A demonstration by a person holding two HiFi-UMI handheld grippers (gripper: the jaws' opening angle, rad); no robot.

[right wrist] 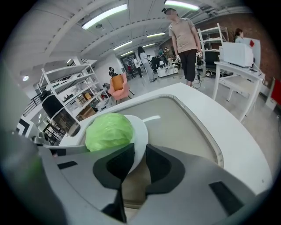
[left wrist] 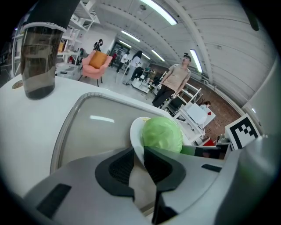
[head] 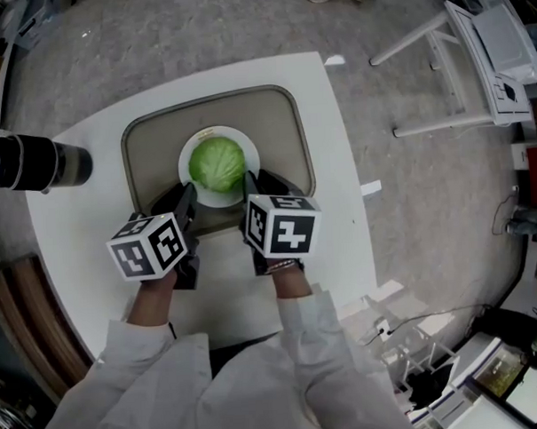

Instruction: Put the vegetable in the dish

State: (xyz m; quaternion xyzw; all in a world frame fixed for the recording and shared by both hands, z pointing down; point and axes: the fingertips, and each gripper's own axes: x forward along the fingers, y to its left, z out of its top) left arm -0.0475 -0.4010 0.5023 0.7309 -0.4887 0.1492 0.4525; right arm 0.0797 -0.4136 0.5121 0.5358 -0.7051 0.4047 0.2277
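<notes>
Jaws of the left gripper (left wrist: pixel 139 151) are pinching the near rim of the white dish (left wrist: pixel 137 132), standing narrow with only the rim's thin edge between the pads. Jaws of the right gripper (right wrist: pixel 136 149) are doing the same on that rim a little further right, again with just the edge between them.

Seen from the head view, the two grippers are sitting side by side at the dish's near edge, marker cubes (head: pixel 282 224) facing up. A round green cabbage (head: pixel 217 164) is lying on the dish, which is resting in the middle of a shallow beige tray (head: pixel 151 170). The tray is sitting on a white surface (head: pixel 82 226). A dark tumbler (left wrist: pixel 39 61) is standing on the surface to the left, outside the tray and well apart from the dish.
</notes>
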